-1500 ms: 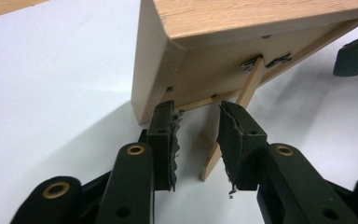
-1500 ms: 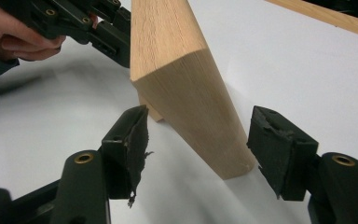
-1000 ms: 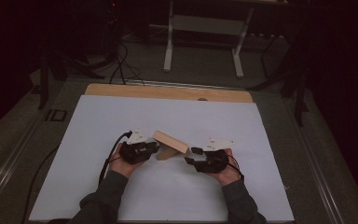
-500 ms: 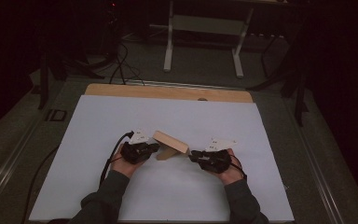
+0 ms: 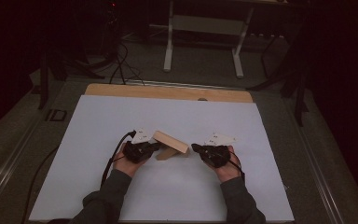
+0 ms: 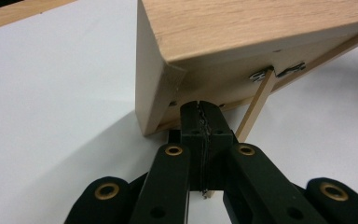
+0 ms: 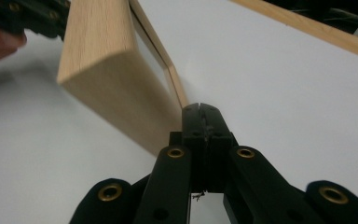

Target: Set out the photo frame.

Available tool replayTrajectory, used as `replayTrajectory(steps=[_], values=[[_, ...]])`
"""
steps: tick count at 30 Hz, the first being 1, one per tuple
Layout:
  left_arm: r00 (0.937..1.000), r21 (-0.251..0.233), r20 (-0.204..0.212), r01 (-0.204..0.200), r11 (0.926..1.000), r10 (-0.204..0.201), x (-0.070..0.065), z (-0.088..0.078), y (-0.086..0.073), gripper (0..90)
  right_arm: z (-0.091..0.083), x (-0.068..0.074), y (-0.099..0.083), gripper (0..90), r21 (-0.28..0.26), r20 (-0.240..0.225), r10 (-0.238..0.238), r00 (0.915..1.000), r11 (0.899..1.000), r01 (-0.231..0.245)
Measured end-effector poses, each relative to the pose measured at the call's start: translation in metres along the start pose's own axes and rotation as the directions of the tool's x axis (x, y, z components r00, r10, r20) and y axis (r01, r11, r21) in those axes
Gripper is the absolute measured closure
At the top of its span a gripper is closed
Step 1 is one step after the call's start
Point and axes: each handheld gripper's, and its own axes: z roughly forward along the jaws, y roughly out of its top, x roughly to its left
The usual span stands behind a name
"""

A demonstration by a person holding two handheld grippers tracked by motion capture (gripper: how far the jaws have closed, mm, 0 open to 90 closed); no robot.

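Note:
A light wooden frame (image 5: 171, 141) stands tilted on the white sheet (image 5: 121, 116) between my hands. In the left gripper view its underside (image 6: 261, 28) shows a thin prop stick (image 6: 256, 105) hinged on a metal fitting (image 6: 261, 74). My left gripper (image 5: 156, 146) points at the frame's left end; its jaws (image 6: 200, 106) have just been closing and now meet under the frame's corner with nothing seen between them, the stick passing just beside them. My right gripper (image 5: 195, 147) sits just off the frame's right end (image 7: 107, 70); its jaws (image 7: 200, 108) have just been closing and are shut on nothing.
The sheet's far side ends at a wooden table edge (image 5: 168, 92). Beyond it are floor cables (image 5: 121, 70) and a metal stand (image 5: 200, 23). A black cable (image 5: 114, 156) trails from the left gripper. The other gripper (image 7: 28, 18) shows top left in the right gripper view.
Both grippers' jaws have drawn together. The hands and the wooden frame stay where they were.

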Motion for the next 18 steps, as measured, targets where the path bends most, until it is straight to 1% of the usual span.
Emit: replayTrajectory(steps=[2,4,8,13,14,18], values=[[1.0,0.002,0.0,-0.002,1.0,0.002,0.0001,0.0002,0.0003,89.6,0.001,0.0005,0.0014,89.9,-0.006,0.001,0.005,1.0,1.0,-0.005],[1.0,0.0,-0.001,0.001,1.0,-0.001,-0.0006,0.0019,0.001,89.6,0.0041,0.0021,0.0054,89.9,-0.016,0.011,0.005,0.9999,1.0,-0.005],[1.0,0.005,0.002,-0.007,1.0,0.007,-0.0018,0.0033,0.0018,89.6,0.0073,0.004,0.0077,89.9,-0.025,0.024,0.01,0.9997,1.0,-0.009],[1.0,0.001,0.002,-0.008,1.0,0.008,-0.0027,0.0041,0.0038,89.7,0.0089,0.0043,0.0083,89.9,-0.032,0.025,0.018,0.9995,0.999,-0.017],[0.9999,0.005,0.002,-0.017,0.9998,0.017,-0.0027,0.0047,0.0046,89.7,0.0092,0.0046,0.009,89.9,-0.038,0.016,0.018,0.9997,0.999,-0.018],[0.9999,0.004,0.003,-0.011,0.9999,0.011,-0.0038,0.0063,0.0048,89.7,0.0102,0.0054,0.0091,89.9,-0.036,0.011,0.015,0.9998,0.999,-0.015]])
